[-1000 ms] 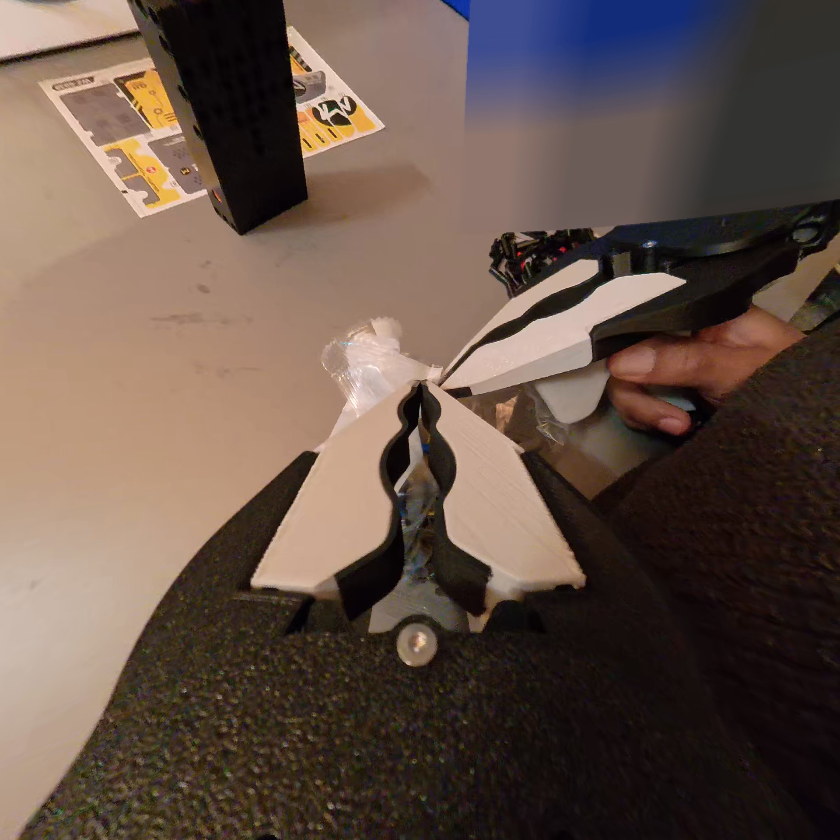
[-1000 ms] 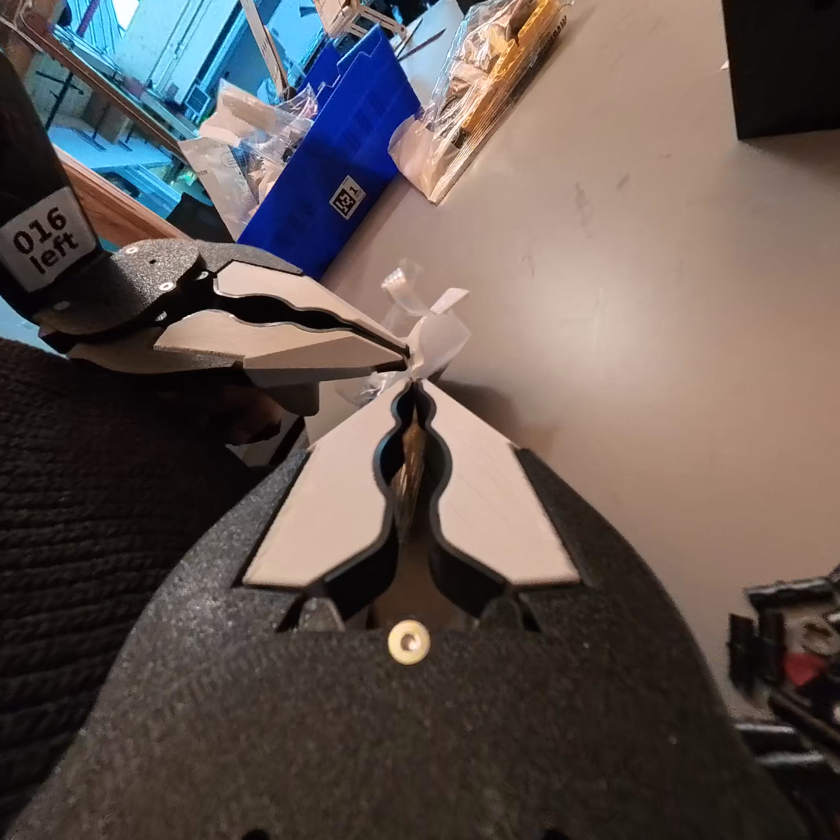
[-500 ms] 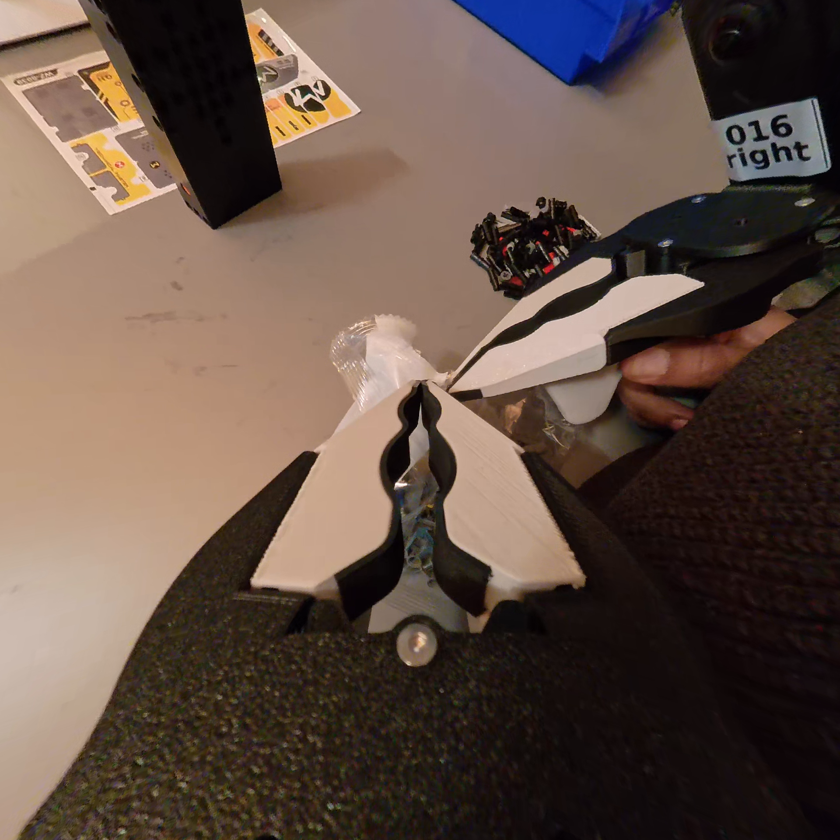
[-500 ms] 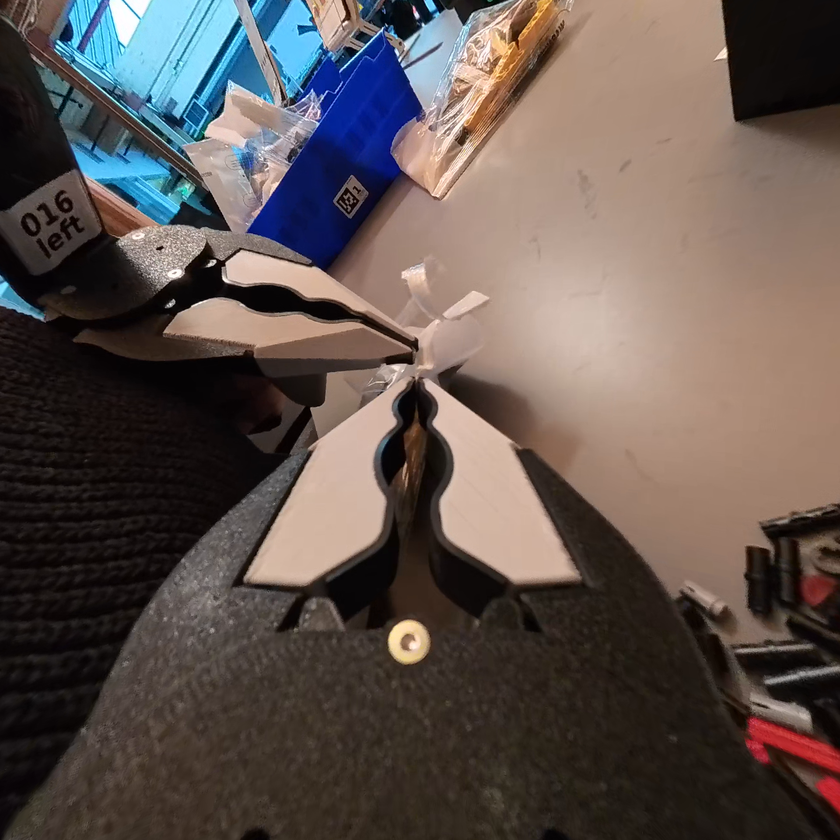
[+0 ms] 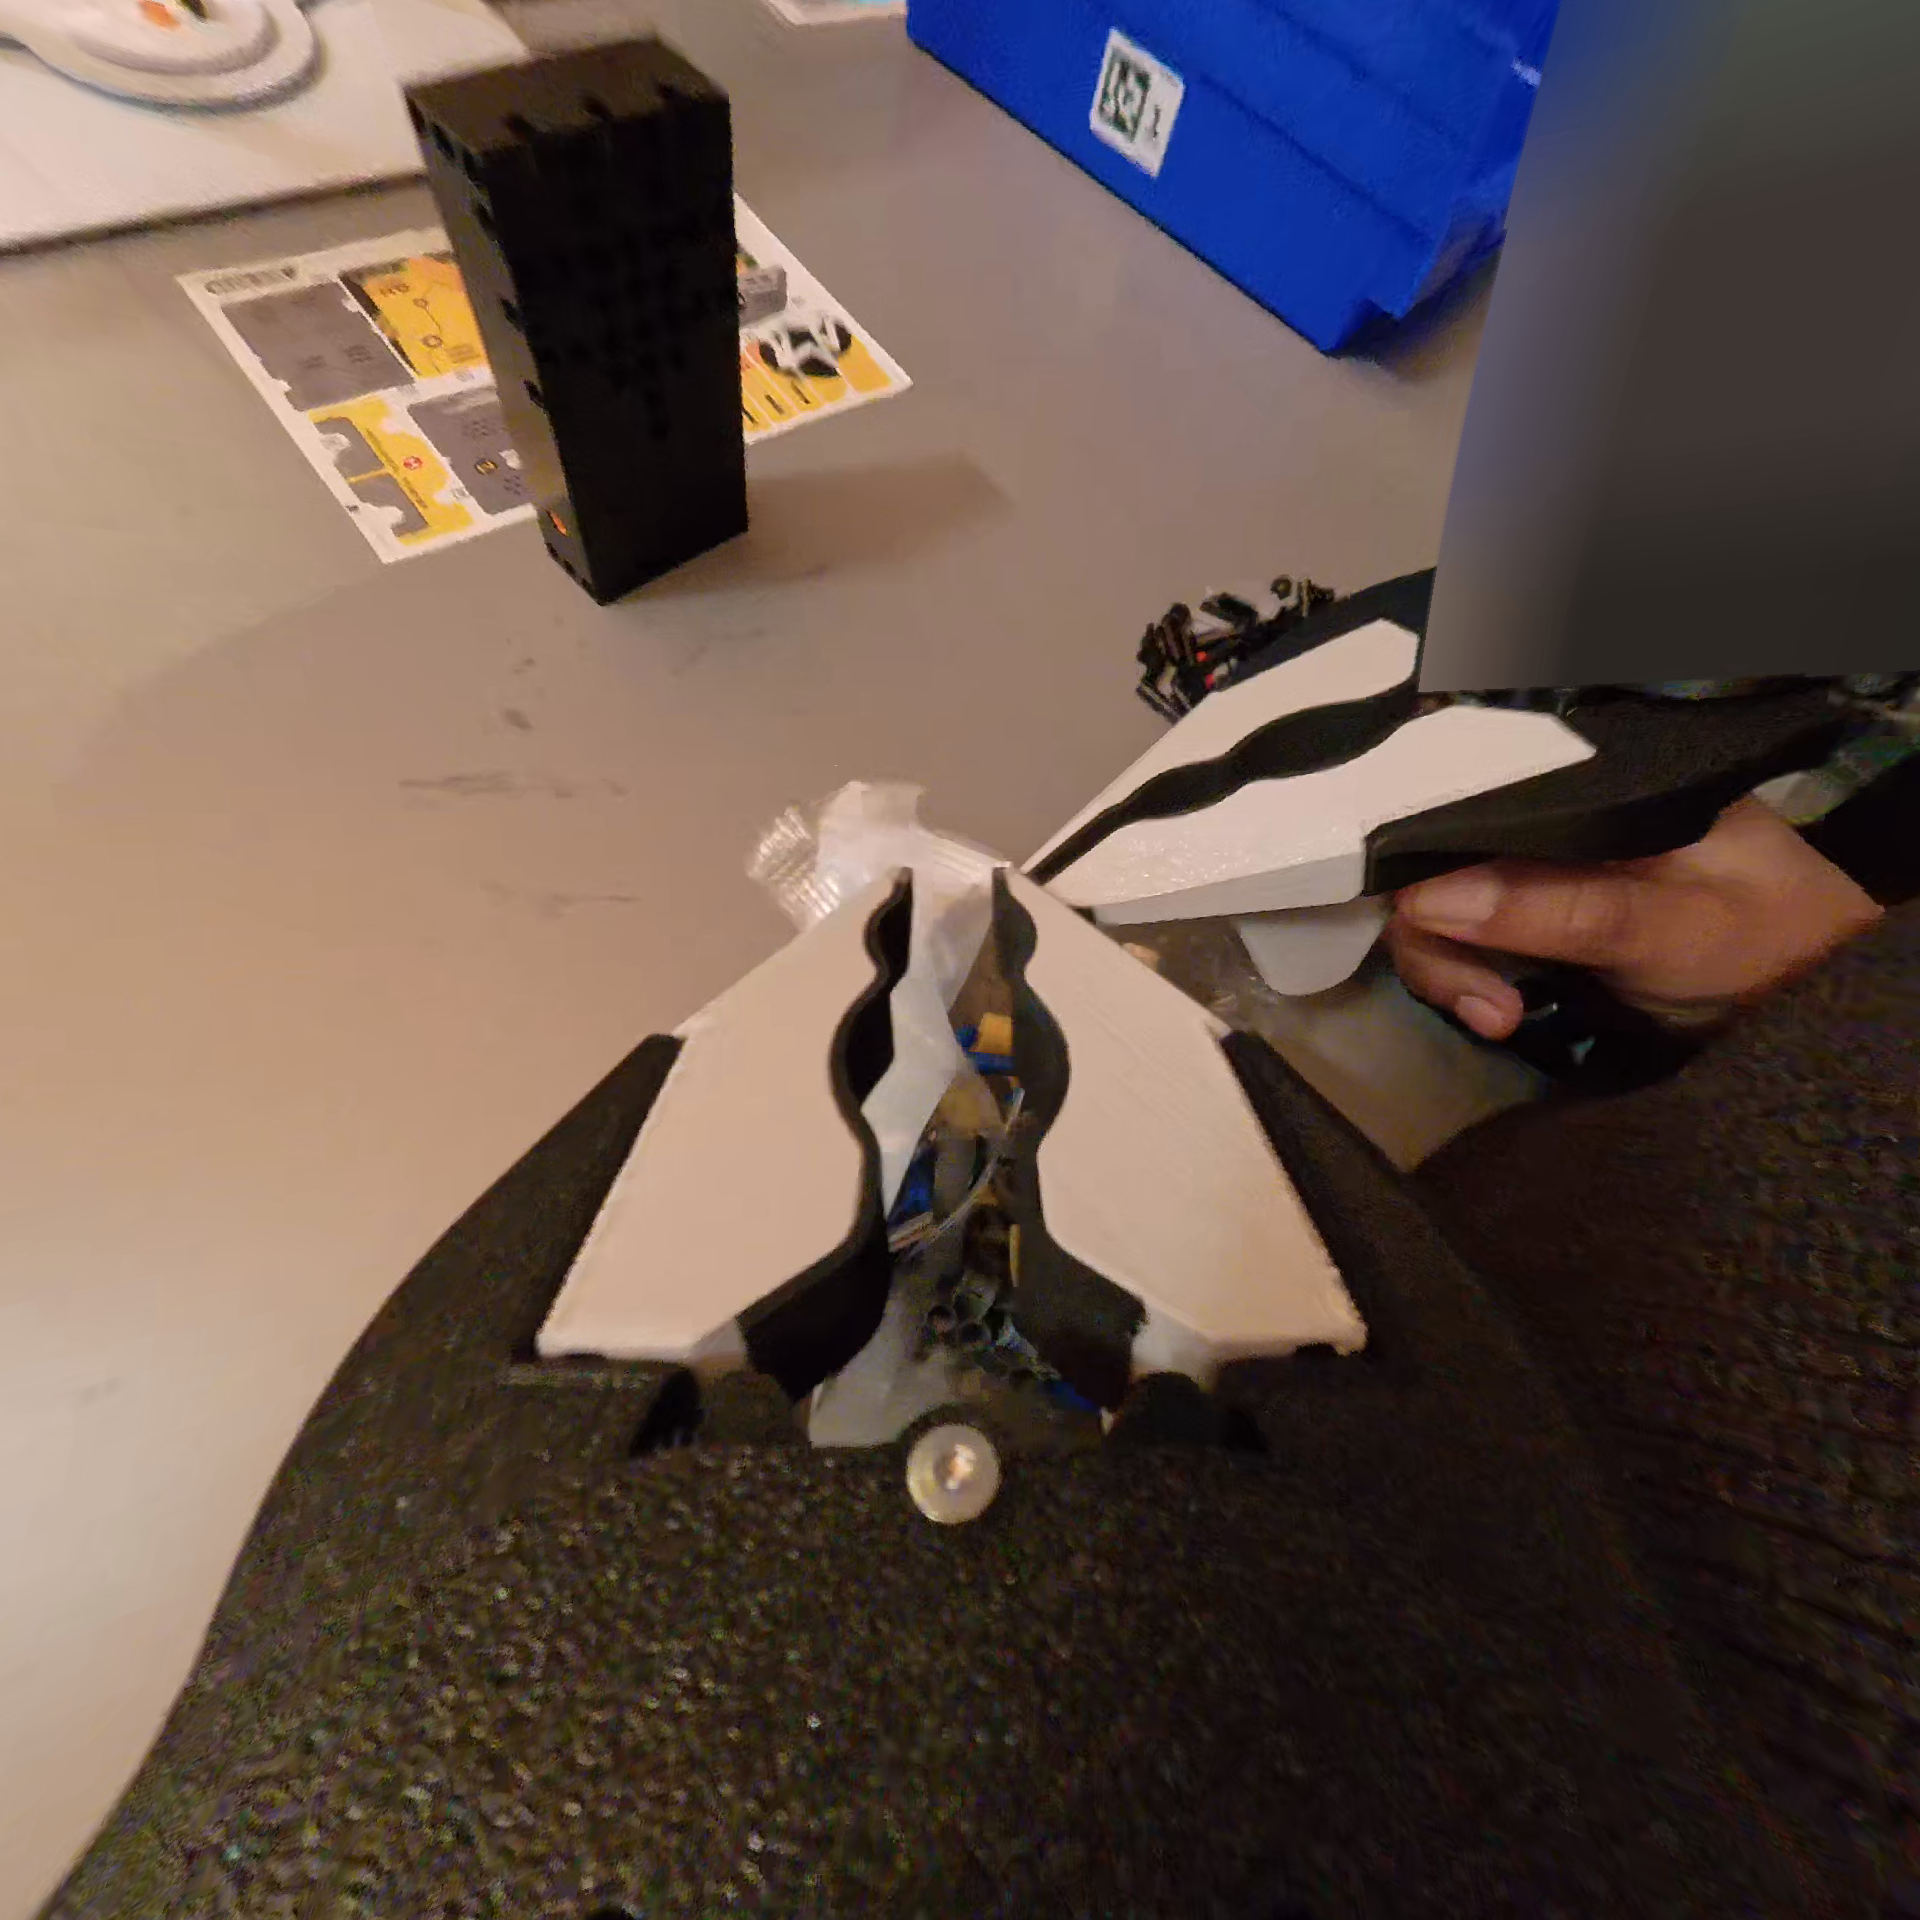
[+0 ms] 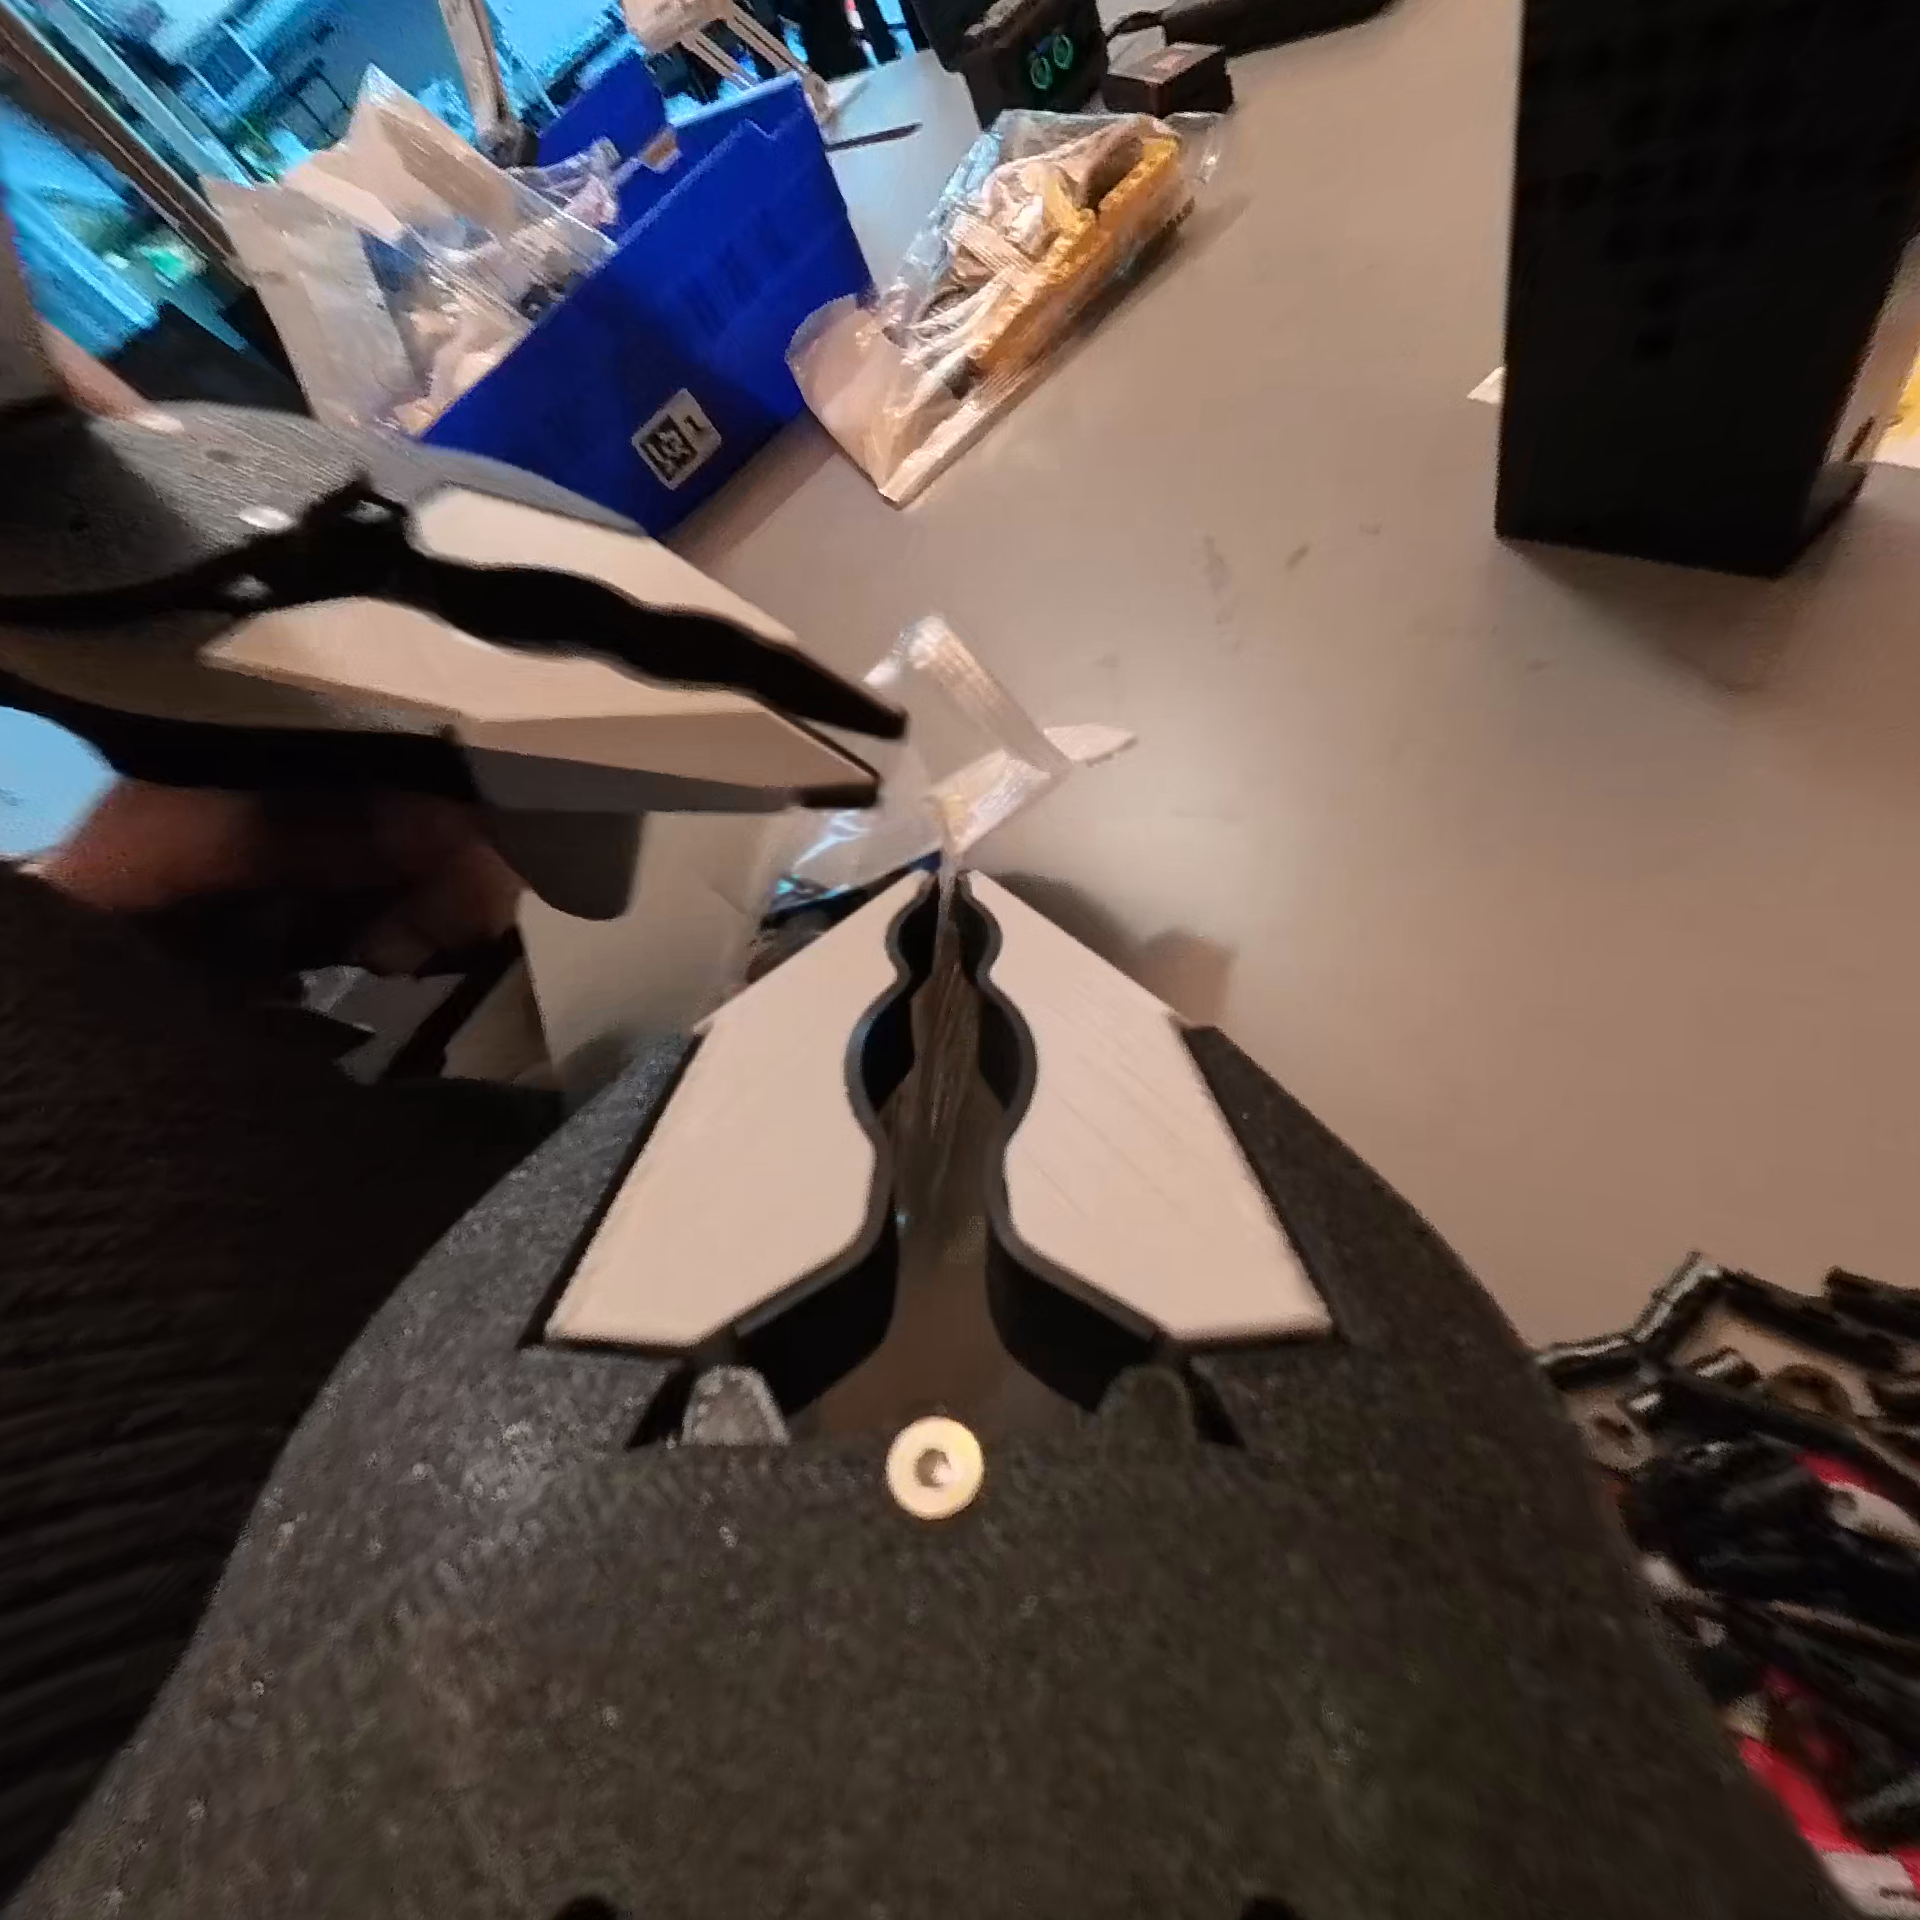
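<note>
A clear plastic bag (image 5: pixel 842 852) of small blue, yellow and dark parts hangs above the grey table (image 5: pixel 312 935). My left gripper (image 5: pixel 953 883) has its fingertips slightly apart, with the bag's film loose between the fingers. My right gripper (image 6: pixel 948 878) is shut on the bag's top edge (image 6: pixel 987 769). In the left wrist view the right gripper (image 5: pixel 1023 868) comes in from the right, held by a hand (image 5: pixel 1621 935), its tip touching my left fingers. In the right wrist view the left gripper (image 6: pixel 883 758) comes in from the left with its tips a little apart.
A tall black block (image 5: pixel 592 312) stands on a sticker sheet (image 5: pixel 343 395) at the back. A blue bin (image 5: pixel 1299 156) is behind on the right. A pile of small black and red parts (image 6: pixel 1766 1475) lies near the right gripper. A bag of yellow parts (image 6: pixel 1039 249) lies beside the bin. Both grippers' tips are close together, under 4 cm apart.
My left gripper's fingers, pinched shut on the bag before, have parted a little. Both grippers have shifted, so more of the table behind shows. The right gripper stays shut on the bag.
</note>
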Demonstrator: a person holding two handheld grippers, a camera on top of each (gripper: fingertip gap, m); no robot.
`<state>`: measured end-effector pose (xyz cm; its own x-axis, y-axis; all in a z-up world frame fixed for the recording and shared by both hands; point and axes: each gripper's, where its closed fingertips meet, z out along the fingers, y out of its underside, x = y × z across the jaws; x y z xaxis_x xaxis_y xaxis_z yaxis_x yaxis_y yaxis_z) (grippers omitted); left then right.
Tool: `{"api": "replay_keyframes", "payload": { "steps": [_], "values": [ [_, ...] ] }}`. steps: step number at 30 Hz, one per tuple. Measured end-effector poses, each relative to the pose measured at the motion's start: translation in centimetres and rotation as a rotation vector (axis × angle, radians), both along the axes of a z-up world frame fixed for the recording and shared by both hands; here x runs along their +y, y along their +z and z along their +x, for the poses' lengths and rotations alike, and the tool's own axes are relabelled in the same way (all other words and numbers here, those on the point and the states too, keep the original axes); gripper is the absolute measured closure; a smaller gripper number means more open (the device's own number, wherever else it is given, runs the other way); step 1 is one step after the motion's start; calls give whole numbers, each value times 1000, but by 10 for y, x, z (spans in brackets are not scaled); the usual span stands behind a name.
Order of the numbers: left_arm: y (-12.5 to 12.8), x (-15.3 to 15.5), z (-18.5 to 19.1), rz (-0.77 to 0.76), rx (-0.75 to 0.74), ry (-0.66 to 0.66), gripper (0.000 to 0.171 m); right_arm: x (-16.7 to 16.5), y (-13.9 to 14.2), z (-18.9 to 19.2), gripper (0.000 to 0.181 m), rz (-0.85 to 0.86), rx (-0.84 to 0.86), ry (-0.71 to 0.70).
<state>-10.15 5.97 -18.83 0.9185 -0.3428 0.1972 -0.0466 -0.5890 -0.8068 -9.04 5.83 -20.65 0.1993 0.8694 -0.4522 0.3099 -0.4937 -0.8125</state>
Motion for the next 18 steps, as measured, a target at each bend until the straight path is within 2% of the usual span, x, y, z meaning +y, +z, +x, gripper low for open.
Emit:
{"api": "replay_keyframes", "payload": {
  "steps": [3, 5, 7, 10, 12, 15, 18],
  "values": [
    [18, -1, -11, 81, 8, 41, 150, 3, -5, 1, 179, 39, -39, -21],
    [19, -3, -20, 93, 27, 85, 146, 1, -3, 1, 178, 33, -27, -24],
    [11, -7, -21, 56, 21, 95, 143, 1, -3, 2, 176, 44, -32, -28],
    [-6, -15, -5, -17, 0, 53, 138, 5, -11, 5, 163, 95, -98, -38],
    [-21, -18, -2, -40, 76, 48, 128, 6, -12, 6, 160, 122, -120, -31],
    [-36, -18, -4, -30, 194, 50, 127, 6, -9, 6, 157, 199, -138, -28],
    [-35, -13, -6, 9, 229, 65, 127, 9, -9, 5, 156, 302, -185, -20]
  ]
}}
